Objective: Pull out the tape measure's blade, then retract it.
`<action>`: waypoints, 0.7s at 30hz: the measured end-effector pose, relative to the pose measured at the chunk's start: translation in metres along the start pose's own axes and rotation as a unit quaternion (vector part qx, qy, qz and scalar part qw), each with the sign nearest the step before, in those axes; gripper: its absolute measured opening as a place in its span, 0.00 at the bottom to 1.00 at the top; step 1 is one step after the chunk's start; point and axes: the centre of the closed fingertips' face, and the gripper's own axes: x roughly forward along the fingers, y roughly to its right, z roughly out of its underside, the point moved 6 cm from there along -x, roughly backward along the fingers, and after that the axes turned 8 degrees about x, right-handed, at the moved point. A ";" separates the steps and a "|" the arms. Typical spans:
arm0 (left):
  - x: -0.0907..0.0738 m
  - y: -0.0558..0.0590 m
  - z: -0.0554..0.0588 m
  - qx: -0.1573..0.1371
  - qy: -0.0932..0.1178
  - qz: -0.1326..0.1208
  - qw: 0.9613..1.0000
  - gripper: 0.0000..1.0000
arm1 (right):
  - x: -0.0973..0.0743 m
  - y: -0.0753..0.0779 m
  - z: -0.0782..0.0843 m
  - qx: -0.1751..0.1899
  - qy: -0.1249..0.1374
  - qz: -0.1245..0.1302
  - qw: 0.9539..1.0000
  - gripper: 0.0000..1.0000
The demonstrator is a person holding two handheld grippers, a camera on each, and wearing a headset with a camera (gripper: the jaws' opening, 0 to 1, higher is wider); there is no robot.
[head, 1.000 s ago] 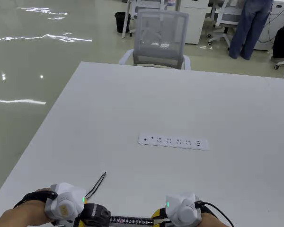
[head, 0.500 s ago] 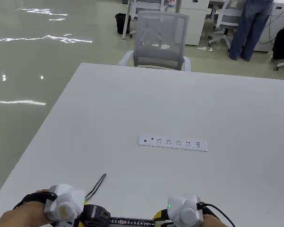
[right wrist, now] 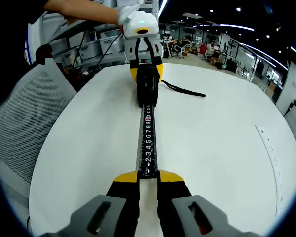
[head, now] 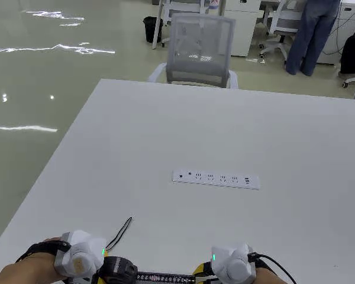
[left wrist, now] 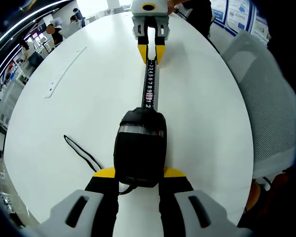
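White tabletop [head: 165, 130] carried a white power strip [head: 216, 178] lying flat near its middle. On the person's side of the power strip and to its left, the left gripper [left wrist: 139, 174] was clenched on the black tape measure [left wrist: 139, 143], with one yellow-tipped jaw on each side of the housing. A black wrist strap [head: 119, 232] trailed from the housing toward the power strip and lay flat on the surface. The blade [right wrist: 148, 140] was drawn out and ran straight to the right from the housing, on the near side of the power strip, with its markings facing up. Whether it touched the tabletop could not be told. The right gripper [right wrist: 148, 177] grasped the blade's free end between its yellow tips, on the person's side of the power strip and roughly in line with its middle. Beyond the power strip, at the far table edge, stood a grey mesh chair [head: 200, 50].
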 end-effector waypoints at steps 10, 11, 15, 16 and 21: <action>0.000 0.000 0.000 0.000 0.000 0.000 1.000 0.27 | -0.003 0.001 0.004 0.002 -0.001 0.000 1.000 0.11; 0.000 0.000 0.000 0.000 0.000 0.000 1.000 0.27 | -0.003 0.002 0.004 0.001 -0.001 0.000 1.000 0.11; 0.000 -0.001 0.000 -0.001 -0.001 0.000 1.000 0.27 | -0.005 0.002 0.005 0.003 -0.002 0.000 1.000 0.11; 0.000 -0.001 0.000 -0.001 0.000 0.001 1.000 0.27 | -0.005 0.002 0.005 0.003 -0.002 -0.001 1.000 0.11; 0.000 -0.001 0.000 -0.001 -0.001 0.000 1.000 0.27 | -0.005 0.002 0.006 0.002 -0.004 0.000 1.000 0.11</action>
